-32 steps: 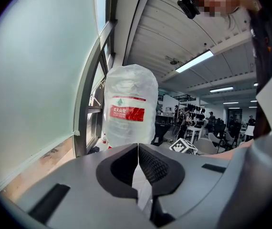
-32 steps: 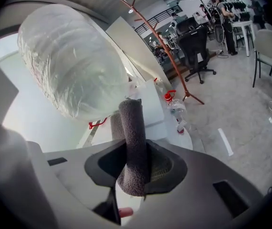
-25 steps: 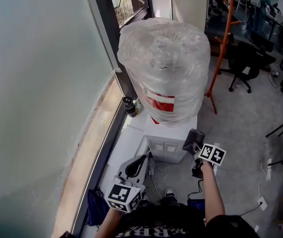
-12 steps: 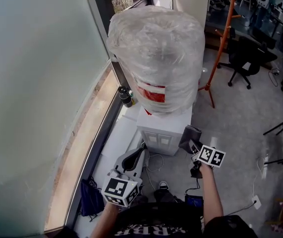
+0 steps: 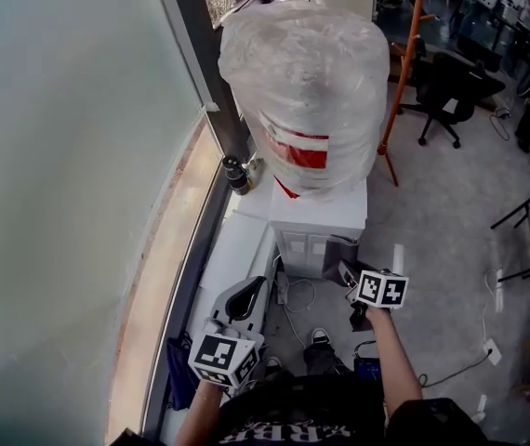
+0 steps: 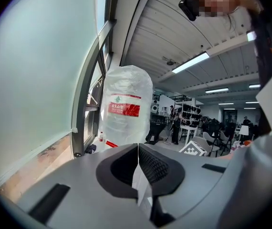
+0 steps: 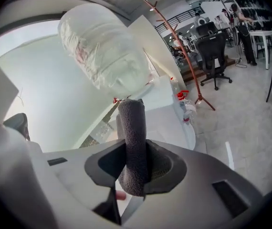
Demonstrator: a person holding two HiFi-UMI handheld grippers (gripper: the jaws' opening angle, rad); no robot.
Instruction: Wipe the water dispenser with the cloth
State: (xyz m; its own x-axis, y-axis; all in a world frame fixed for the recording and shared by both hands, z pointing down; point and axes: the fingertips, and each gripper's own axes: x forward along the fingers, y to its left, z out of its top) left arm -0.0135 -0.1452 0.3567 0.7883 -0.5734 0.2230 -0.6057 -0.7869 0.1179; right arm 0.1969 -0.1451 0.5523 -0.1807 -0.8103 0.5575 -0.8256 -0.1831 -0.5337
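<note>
Right gripper view: right gripper (image 7: 136,159) pinches the cloth (image 7: 132,125), partly hiding the water dispenser (image 7: 167,120); left gripper (image 6: 138,152) closed, empty.

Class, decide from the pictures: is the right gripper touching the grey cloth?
Touching. In its own view, the right gripper has both jaws pressed against the grey cloth, which stands up between them.

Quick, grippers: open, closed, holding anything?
Left gripper: closed, nothing between the jaws.
Right gripper: closed on the grey cloth.
</note>
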